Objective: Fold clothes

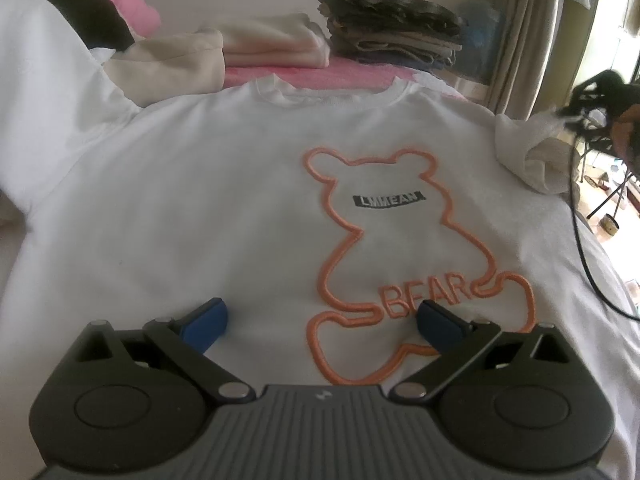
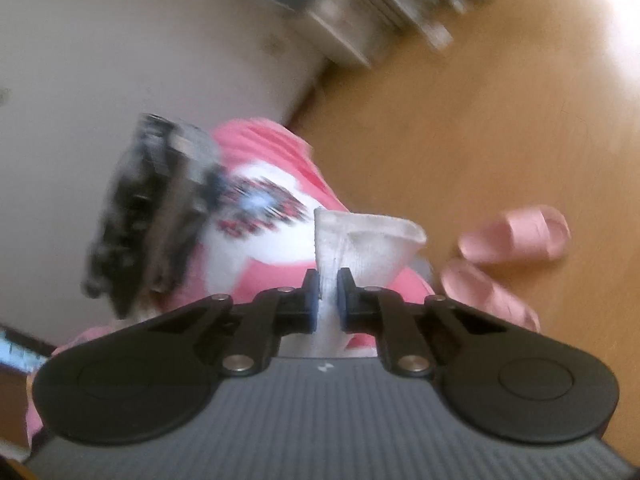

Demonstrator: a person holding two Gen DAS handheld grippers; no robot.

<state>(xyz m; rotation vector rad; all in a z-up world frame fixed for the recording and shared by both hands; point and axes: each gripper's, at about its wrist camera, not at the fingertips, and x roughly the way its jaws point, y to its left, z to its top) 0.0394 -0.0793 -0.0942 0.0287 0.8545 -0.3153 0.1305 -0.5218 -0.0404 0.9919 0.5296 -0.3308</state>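
Note:
A white sweatshirt (image 1: 200, 200) with an orange bear outline (image 1: 400, 248) and the word BEAR lies spread face up on the bed, collar at the far side. My left gripper (image 1: 320, 308) hovers open over its lower front, blue pads (image 1: 204, 324) wide apart with nothing between them. In the right wrist view, my right gripper (image 2: 328, 284) is shut on a bunched white sleeve end (image 2: 372, 240) that sticks up between the pads. In the left wrist view that gripper shows as a dark blur (image 1: 600, 104) beside the lifted sleeve (image 1: 528, 148) at the right.
Folded cream clothes (image 1: 276, 40) and a dark folded stack (image 1: 396, 24) sit at the back on a pink sheet (image 1: 320, 76). A black cable (image 1: 580, 240) hangs at the right. Pink slippers (image 2: 516, 236) rest on the wooden floor (image 2: 480, 100); a blurred dark device (image 2: 148, 208) is at left.

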